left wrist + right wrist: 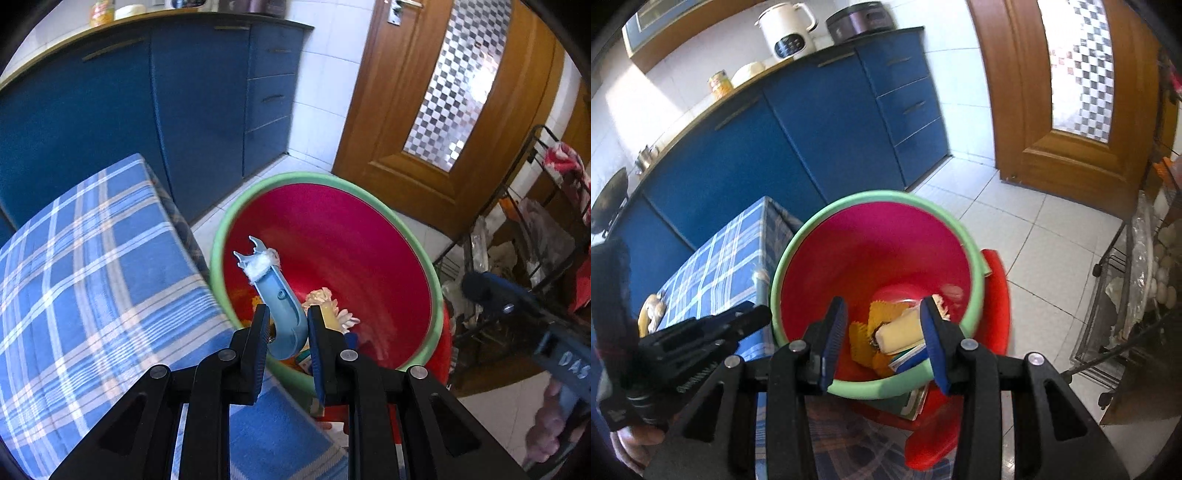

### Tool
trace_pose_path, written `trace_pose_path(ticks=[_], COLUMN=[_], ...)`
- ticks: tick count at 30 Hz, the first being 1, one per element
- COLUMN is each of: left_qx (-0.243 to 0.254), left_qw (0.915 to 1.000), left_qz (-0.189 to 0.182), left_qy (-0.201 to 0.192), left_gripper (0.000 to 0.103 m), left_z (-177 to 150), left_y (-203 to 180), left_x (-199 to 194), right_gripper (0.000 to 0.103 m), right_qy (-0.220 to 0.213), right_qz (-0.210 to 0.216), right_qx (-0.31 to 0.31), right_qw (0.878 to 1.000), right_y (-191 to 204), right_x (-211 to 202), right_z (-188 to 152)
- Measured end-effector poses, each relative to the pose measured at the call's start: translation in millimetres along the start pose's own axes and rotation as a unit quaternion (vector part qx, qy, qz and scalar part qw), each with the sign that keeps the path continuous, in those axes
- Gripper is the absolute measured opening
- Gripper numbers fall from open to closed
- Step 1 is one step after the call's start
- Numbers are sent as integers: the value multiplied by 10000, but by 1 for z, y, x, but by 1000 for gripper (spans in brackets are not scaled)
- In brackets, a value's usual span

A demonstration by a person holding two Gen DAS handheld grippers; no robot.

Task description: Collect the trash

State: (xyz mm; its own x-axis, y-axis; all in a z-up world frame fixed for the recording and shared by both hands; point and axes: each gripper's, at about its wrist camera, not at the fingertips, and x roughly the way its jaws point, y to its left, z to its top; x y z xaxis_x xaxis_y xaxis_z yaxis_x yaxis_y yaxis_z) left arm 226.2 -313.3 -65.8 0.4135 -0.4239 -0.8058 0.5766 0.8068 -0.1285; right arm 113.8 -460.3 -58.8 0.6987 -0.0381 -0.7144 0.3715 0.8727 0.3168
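A red bucket with a green rim (437, 295) (975, 280) stands on the floor beside the table. Inside it lie yellow wrappers (862, 341), a pale roll (899, 332) and a small box. My left gripper (286, 332) is shut on a light blue plastic hook (280, 306) with white fluff on its forked tip, held over the bucket's near rim. My right gripper (882, 332) is open and empty above the bucket. The left gripper also shows in the right wrist view (746, 317) at the left.
A table with a blue plaid cloth (92, 277) (716, 269) stands left of the bucket. Blue cabinets (184, 110) run behind. A wooden door (443, 110) is at the right. A wire rack (517, 240) with bags stands far right. A red stool (993, 314) sits under the bucket.
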Motion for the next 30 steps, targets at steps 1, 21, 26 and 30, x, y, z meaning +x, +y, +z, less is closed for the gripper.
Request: trace_pose_path(ticks=[1,21,26,30], left_qx=[10,-433,-564,-737], left_qw=[10000,9981,9957,9926], left_qz=[-8,327,545,704], left_qy=[17,-294,-497,-658], left_gripper=[29,61,69,73], left_z=[0,-22,-41,-57], left_y=[-1,20,30,40], left_x=[1,-55,-86,-114], right_gripper=[43,60,63,66], right_qy=[-24,-214,-216,-249], right_qz=[-21,177,270,340], right_qx=[15,0,-127,-216], right_qw=[10000,9996,9993,9989], right_y=[-2,13,32,47], right_x=[-2,-38,-50,-60], right_z=[0,-17,-33,-46])
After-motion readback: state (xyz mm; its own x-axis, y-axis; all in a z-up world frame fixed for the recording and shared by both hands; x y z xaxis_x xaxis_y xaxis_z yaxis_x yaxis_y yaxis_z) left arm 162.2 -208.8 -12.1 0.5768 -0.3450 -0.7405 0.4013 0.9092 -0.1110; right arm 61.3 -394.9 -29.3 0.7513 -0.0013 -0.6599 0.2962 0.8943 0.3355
